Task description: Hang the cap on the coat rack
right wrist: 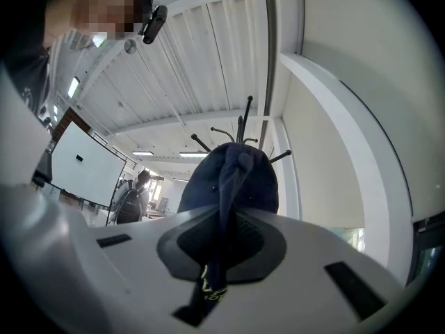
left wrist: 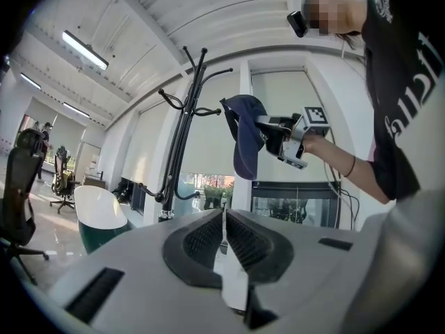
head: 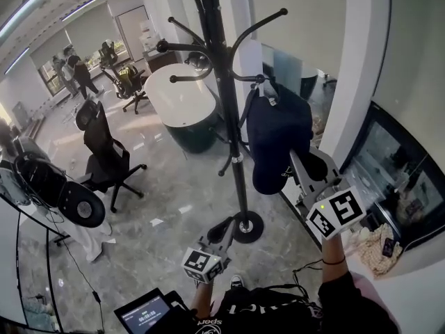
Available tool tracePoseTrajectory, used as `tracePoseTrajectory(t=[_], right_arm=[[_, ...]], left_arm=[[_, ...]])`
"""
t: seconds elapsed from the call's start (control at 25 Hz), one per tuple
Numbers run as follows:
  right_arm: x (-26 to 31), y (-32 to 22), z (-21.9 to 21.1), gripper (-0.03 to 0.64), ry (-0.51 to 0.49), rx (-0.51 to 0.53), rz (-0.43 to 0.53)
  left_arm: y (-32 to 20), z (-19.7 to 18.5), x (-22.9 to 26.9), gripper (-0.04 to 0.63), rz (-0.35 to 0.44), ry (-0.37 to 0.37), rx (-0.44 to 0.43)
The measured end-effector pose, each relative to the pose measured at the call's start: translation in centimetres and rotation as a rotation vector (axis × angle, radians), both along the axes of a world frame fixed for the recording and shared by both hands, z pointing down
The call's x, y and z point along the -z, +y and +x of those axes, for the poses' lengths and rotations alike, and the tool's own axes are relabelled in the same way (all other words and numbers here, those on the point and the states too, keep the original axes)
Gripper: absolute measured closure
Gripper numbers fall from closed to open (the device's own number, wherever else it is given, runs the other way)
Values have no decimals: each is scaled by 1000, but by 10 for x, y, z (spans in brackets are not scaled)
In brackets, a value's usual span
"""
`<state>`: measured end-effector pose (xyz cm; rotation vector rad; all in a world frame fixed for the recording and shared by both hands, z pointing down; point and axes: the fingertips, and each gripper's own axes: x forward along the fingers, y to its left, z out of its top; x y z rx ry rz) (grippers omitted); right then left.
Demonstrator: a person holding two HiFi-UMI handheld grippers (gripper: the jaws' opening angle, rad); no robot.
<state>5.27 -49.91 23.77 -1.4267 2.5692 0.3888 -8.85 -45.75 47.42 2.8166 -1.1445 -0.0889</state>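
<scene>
left gripper (head: 224, 227), jaws pressed together on nothing, is held near the coat rack (head: 229, 117) base. the navy cap (head: 274, 134) is clamped by the right gripper (head: 297, 162) beside the hooks; an office chair (head: 104, 155) is seen beyond.

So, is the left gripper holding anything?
No, the left gripper has its jaws shut together with nothing between them.
</scene>
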Motion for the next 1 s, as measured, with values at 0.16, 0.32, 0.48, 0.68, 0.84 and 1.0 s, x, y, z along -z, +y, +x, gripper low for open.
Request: tracePoseTrajectory(t=[0.16, 0.32, 0.48, 0.68, 0.84, 1.0], right_arm=[[8, -27, -5, 594, 8, -29, 9], [0, -53, -9, 594, 8, -46, -25], [-19, -71, -17, 594, 10, -47, -78], [-38, -89, -32, 594, 27, -47, -122], [-52, -106, -47, 594, 49, -60, -157], [-67, -111, -53, 592, 37, -69, -173]], left_arm=[[-12, -11, 0, 589, -2, 0, -11], [-23, -25, -4, 589, -10, 0, -7], [-32, -38, -6, 589, -16, 1, -2], [-39, -44, -9, 589, -13, 0, -20], [-43, -49, -9, 589, -17, -6, -38], [-44, -55, -14, 589, -24, -15, -39]])
